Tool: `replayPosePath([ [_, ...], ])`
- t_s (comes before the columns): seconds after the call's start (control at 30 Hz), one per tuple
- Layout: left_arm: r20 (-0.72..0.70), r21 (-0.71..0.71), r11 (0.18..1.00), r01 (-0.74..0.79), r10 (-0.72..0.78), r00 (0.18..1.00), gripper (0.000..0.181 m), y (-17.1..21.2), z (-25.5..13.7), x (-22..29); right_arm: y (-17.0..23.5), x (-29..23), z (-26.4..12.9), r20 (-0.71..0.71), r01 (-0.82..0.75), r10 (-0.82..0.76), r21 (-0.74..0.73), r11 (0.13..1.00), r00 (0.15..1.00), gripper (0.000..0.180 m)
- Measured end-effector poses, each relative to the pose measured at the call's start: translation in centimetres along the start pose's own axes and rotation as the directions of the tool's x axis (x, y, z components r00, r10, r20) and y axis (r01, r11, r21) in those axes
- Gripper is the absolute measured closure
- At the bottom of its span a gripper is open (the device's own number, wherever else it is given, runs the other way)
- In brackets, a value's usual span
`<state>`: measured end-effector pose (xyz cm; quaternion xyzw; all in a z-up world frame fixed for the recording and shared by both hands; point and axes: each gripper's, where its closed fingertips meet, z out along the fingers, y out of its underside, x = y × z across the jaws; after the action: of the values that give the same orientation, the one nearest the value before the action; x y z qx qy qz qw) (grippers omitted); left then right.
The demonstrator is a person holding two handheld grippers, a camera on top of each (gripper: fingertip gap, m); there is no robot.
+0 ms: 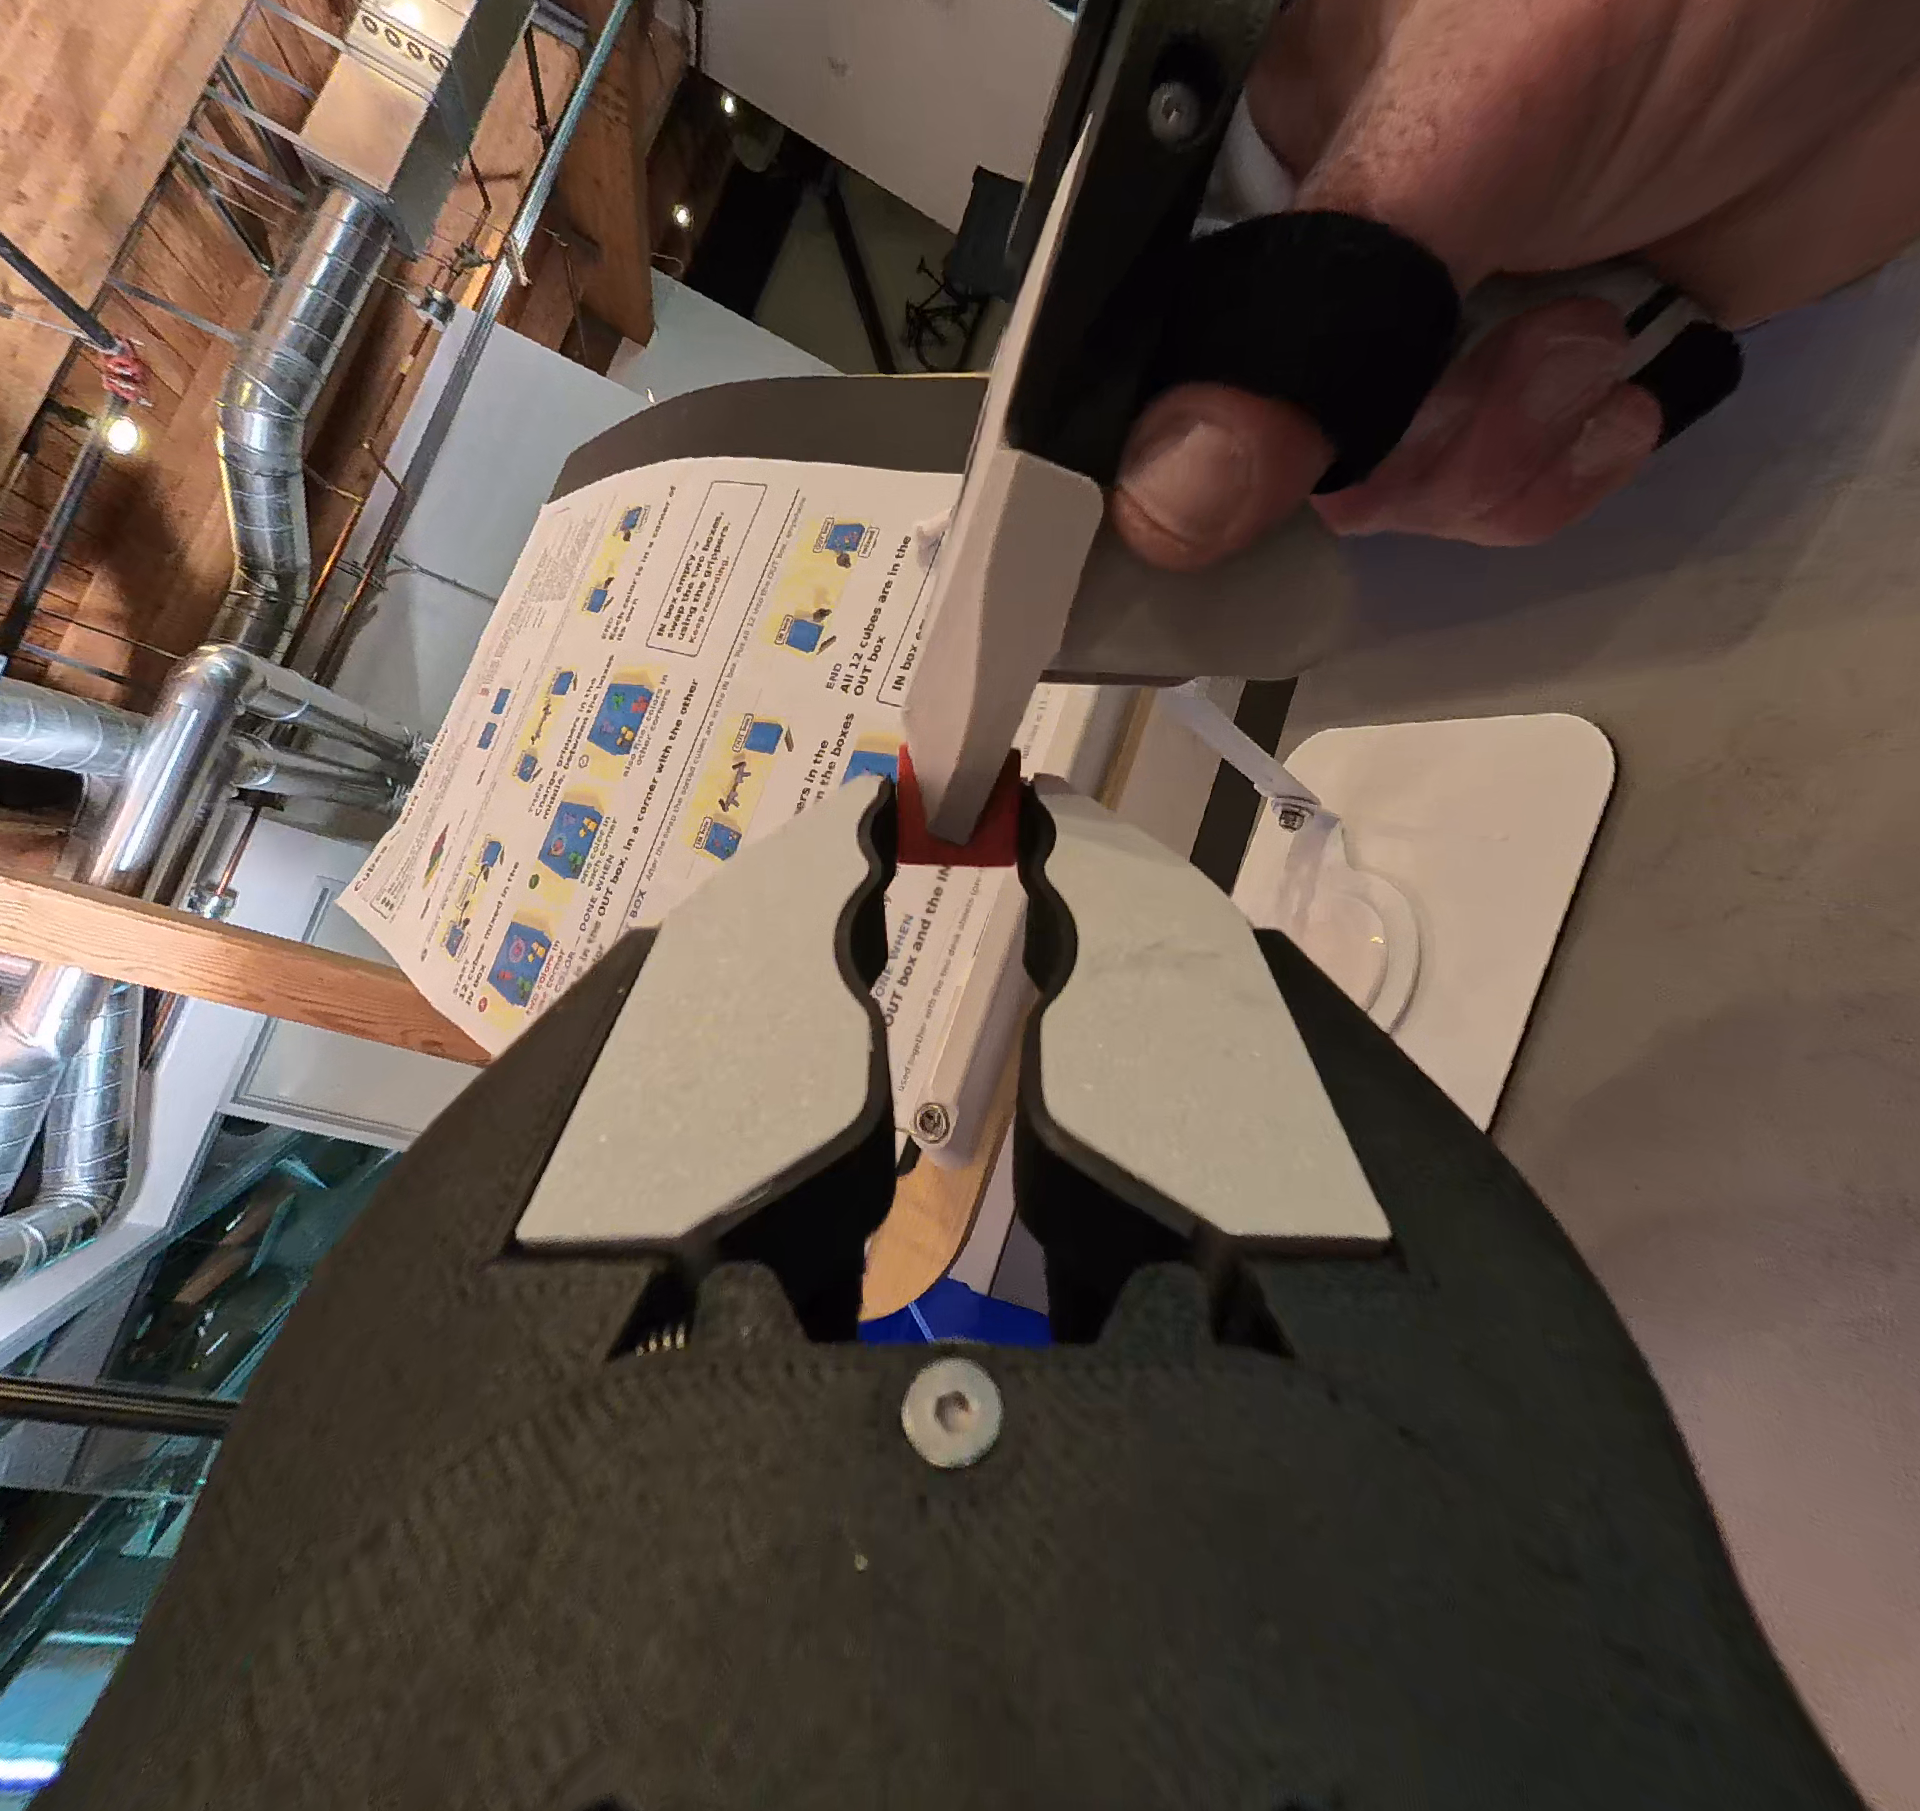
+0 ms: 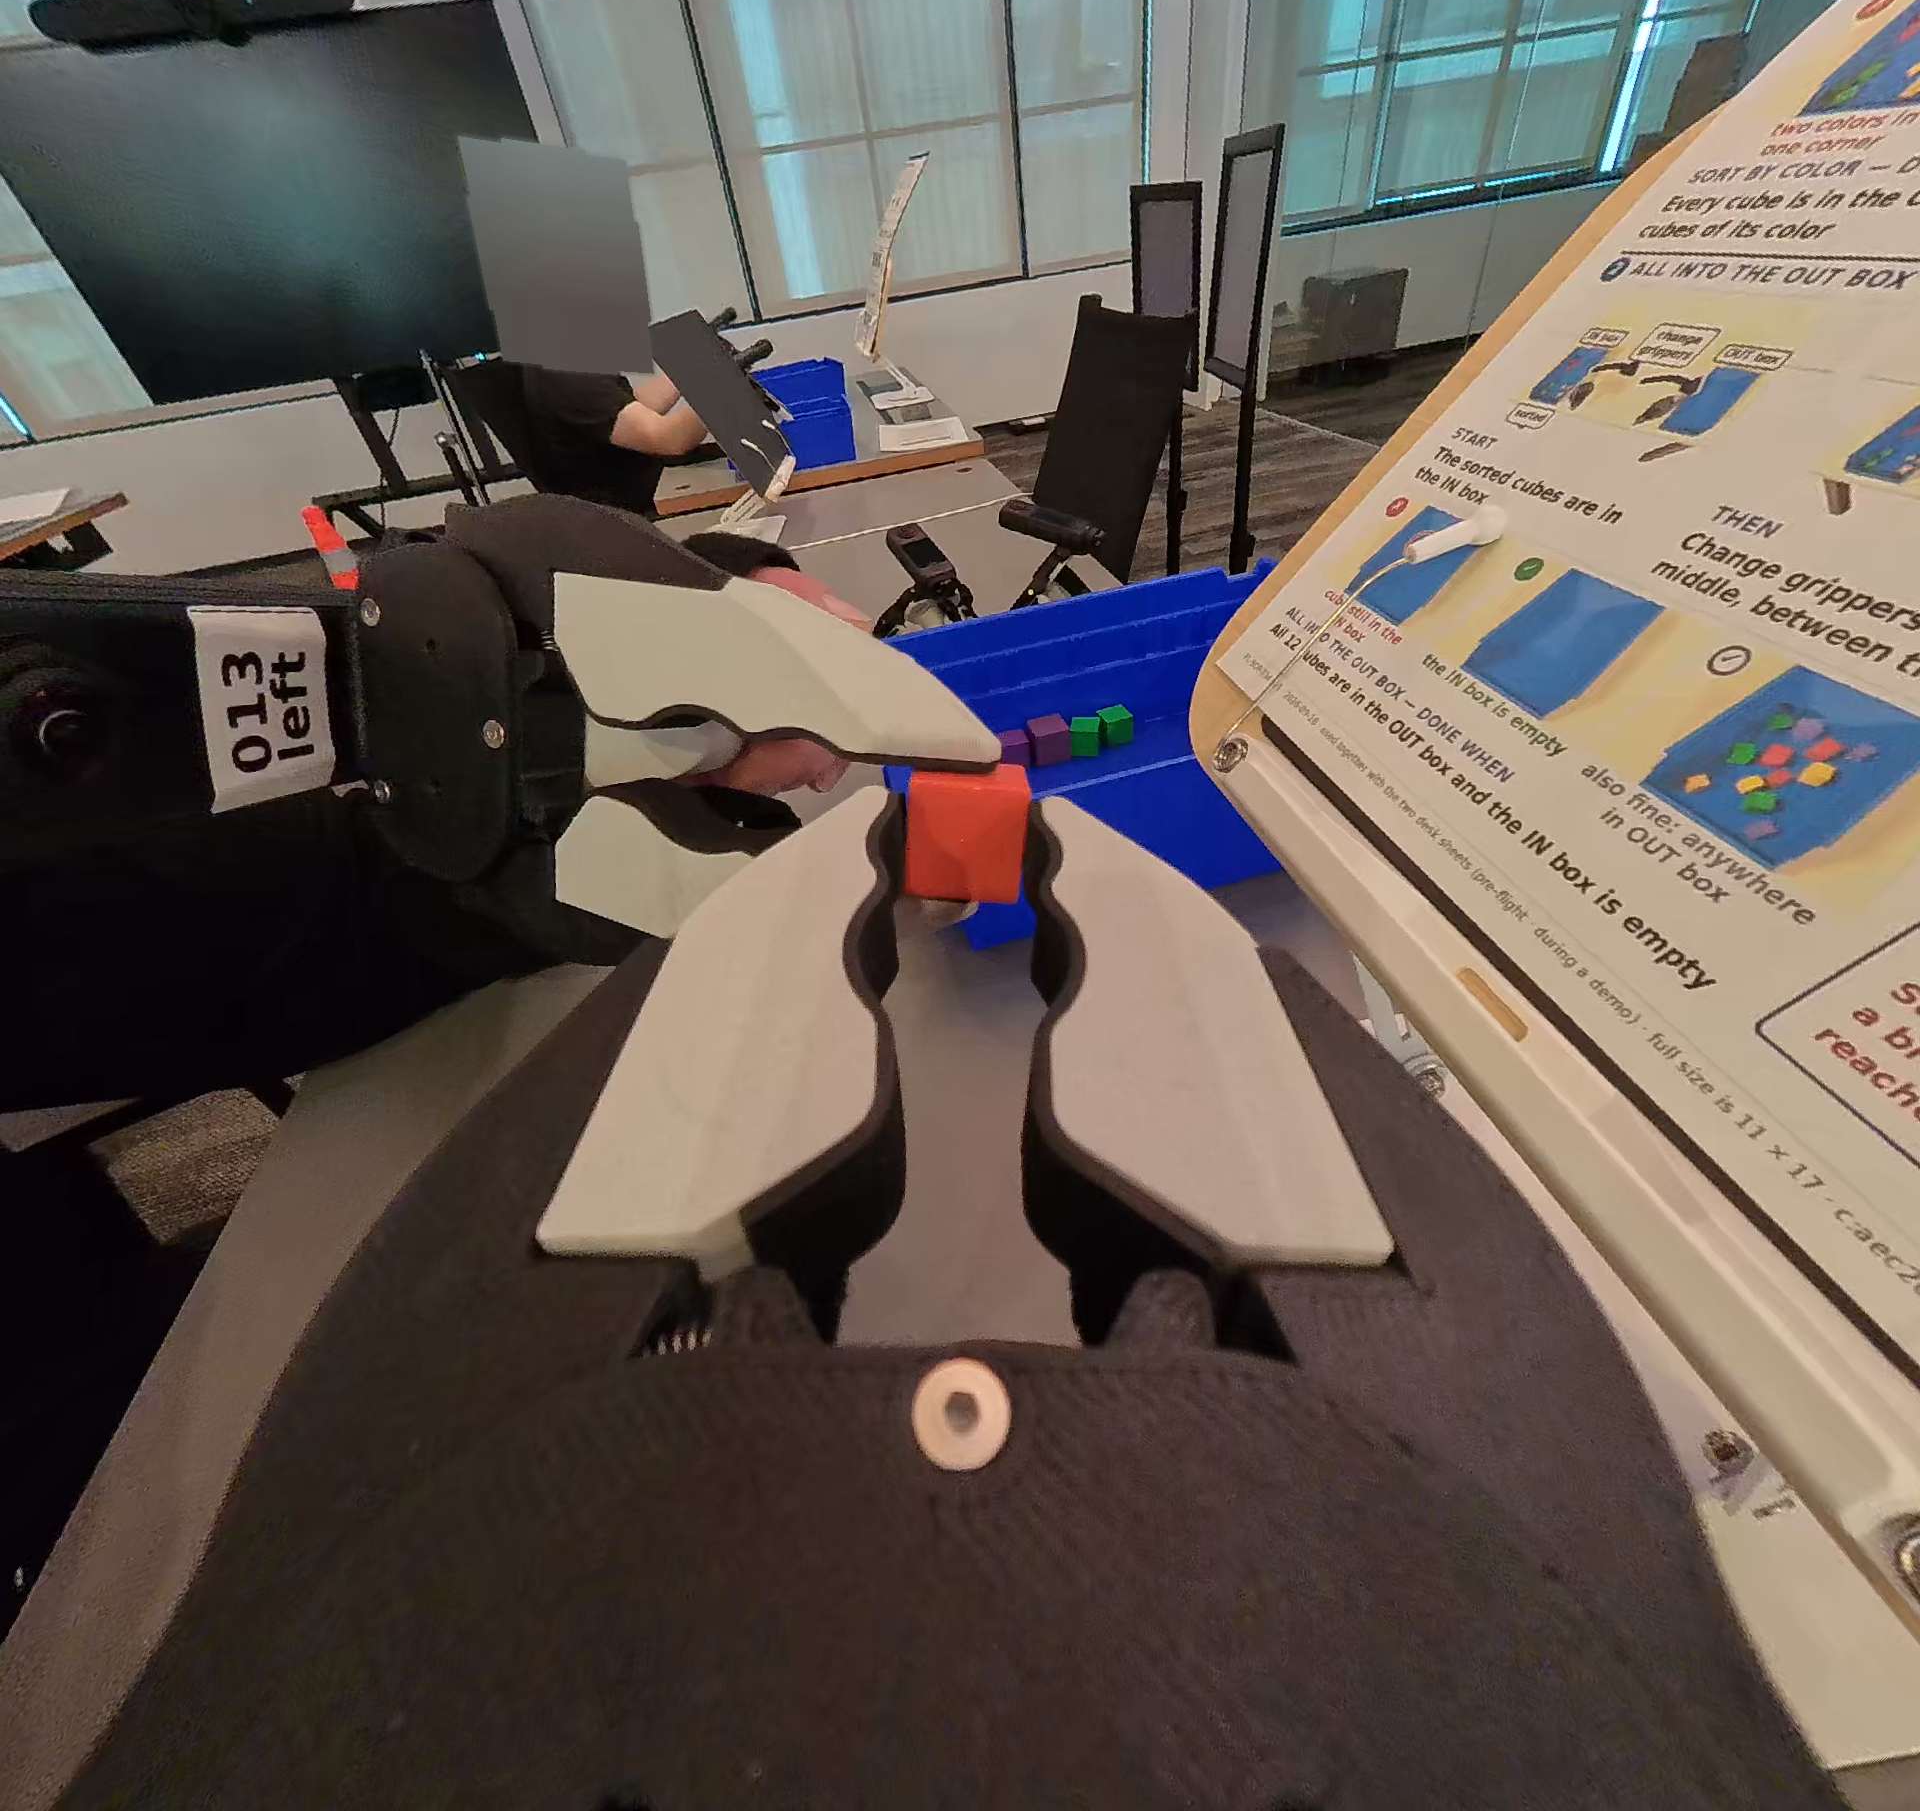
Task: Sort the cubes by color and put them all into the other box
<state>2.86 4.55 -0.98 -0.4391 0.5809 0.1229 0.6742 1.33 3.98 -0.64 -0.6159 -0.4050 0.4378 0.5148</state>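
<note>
A red cube (image 1: 971, 842) sits between the tips of my left gripper (image 1: 958, 805), which is closed on it. In the right wrist view the same red cube (image 2: 964, 842) is clamped between the tips of my right gripper (image 2: 964, 816). The left gripper's upper finger (image 2: 779, 660) lies on top of the cube; its lower finger is mostly hidden beneath. The right gripper's finger (image 1: 997, 639) crosses the cube from above. Both hold the cube in the air in front of a blue box (image 2: 1081, 618) holding purple cubes (image 2: 1047, 738) and green cubes (image 2: 1101, 727).
A tilted instruction board (image 2: 1558, 618) stands close on the right, also in the left wrist view (image 1: 644, 722). A white pad (image 1: 1455, 878) lies on the grey table. A person sits at a far desk with another blue box (image 2: 810, 411). Both grippers' tips are close together, under 4 cm apart.
</note>
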Motion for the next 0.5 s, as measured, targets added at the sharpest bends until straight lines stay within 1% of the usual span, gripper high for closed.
replayPosePath([
  [0.03,0.008,0.004,1.0,-0.001,0.001,1.0,0.16,0.0,0.0,-0.1,-0.1,0.1,-0.1,-0.006,0.004,-0.004,0.002,1.0,1.0,0.158],
  [0.17,0.05,0.003,1.0,0.012,-0.012,0.999,0.151,0.3,-0.5,-1.6,-1.2,1.0,-1.5,-0.056,0.058,-0.057,0.004,0.998,0.997,0.158],
  [0.23,0.055,0.009,0.999,0.042,-0.042,0.998,0.167,0.7,-1.0,-2.5,-1.9,2.2,-3.0,-0.102,0.1,-0.103,-0.034,0.994,0.99,0.158],
  [0.3,0.067,0.002,0.998,0.065,-0.065,0.996,0.171,1.3,-1.5,-3.6,-2.9,4.5,-5.4,-0.201,0.149,-0.158,-0.061,0.987,0.967,0.158],
  [0.33,0.078,-0.008,0.997,0.076,-0.075,0.994,0.173,1.7,-1.7,-4.2,-3.1,6.0,-6.8,-0.262,0.173,-0.193,-0.098,0.98,0.946,0.158],
  [0.4,0.084,-0.02,0.994,0.105,-0.103,0.991,0.177,2.4,-2.1,-5.2,-3.1,9.4,-10.1,-0.377,0.172,-0.227,-0.175,0.969,0.898,0.158],
  [0.5,0.086,-0.012,0.989,0.148,-0.147,0.985,0.181,2.8,-2.5,-6.2,-2.3,14.9,-15.8,-0.559,0.119,-0.262,-0.279,0.953,0.786,0.158],
])
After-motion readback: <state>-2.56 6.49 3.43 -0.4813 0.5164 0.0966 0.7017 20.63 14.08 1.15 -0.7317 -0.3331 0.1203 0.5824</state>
